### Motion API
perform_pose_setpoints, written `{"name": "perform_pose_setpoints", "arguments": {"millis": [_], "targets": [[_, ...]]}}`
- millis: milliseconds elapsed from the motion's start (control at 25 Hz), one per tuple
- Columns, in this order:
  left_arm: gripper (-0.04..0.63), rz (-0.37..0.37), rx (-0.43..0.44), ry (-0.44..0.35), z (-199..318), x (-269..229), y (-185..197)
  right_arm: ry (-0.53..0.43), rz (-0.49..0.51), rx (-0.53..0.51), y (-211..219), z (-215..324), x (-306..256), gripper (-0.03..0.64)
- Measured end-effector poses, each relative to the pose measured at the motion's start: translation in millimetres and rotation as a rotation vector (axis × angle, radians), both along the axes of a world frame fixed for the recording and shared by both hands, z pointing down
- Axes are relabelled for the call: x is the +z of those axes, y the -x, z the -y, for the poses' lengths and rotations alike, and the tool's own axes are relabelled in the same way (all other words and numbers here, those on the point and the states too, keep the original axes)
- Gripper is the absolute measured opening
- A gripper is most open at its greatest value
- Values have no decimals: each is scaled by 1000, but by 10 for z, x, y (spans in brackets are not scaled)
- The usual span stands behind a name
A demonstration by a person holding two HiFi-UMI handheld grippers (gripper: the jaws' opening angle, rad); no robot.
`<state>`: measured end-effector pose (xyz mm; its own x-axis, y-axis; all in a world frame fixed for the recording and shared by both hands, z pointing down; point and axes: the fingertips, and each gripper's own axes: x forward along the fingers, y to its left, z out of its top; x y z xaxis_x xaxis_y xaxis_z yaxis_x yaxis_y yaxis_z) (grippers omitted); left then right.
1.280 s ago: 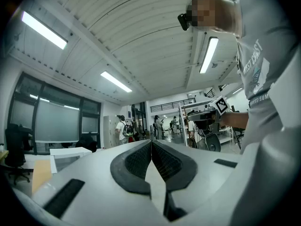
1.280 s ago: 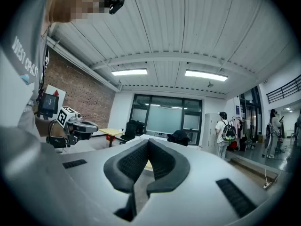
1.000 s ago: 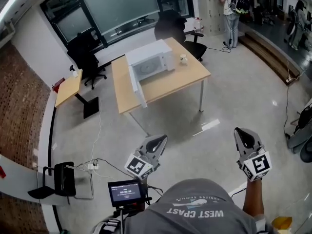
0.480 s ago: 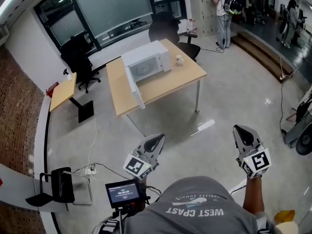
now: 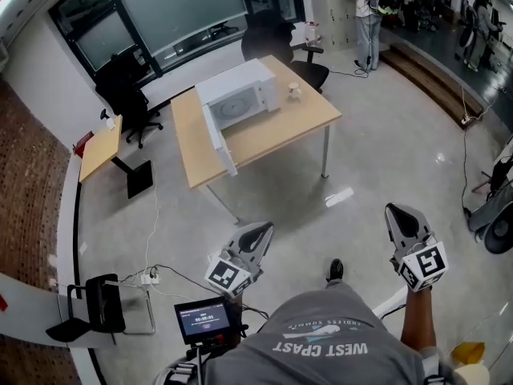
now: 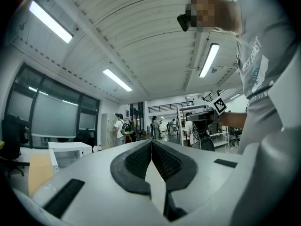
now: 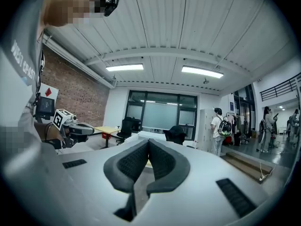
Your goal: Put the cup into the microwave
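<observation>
Scene from the head view, looking steeply down. The cup [image 5: 294,91] stands on the wooden table [image 5: 280,135] in the upper centre of the frame, just right of the white microwave [image 5: 240,96]. The microwave's door [image 5: 219,140] hangs open at its left side. Table and cup lie well apart from the person at the bottom edge. Left gripper [image 5: 261,229], lower centre, and right gripper [image 5: 397,212], lower right: jaws closed tip to tip, nothing between them.
</observation>
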<state>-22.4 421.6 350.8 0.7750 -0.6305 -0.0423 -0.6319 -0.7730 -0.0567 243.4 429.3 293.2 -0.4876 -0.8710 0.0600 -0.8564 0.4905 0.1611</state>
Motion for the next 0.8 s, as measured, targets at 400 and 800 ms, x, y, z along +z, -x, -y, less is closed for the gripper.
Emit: {"name": "perform_pose_setpoints", "arguments": {"millis": [400, 800], "targets": [[21, 34, -72, 21, 828, 72, -139, 8, 107, -41, -225, 1106, 110, 18], [21, 46, -131, 32, 2040, 63, -790, 43, 128, -103, -789, 2543, 213, 18]]}}
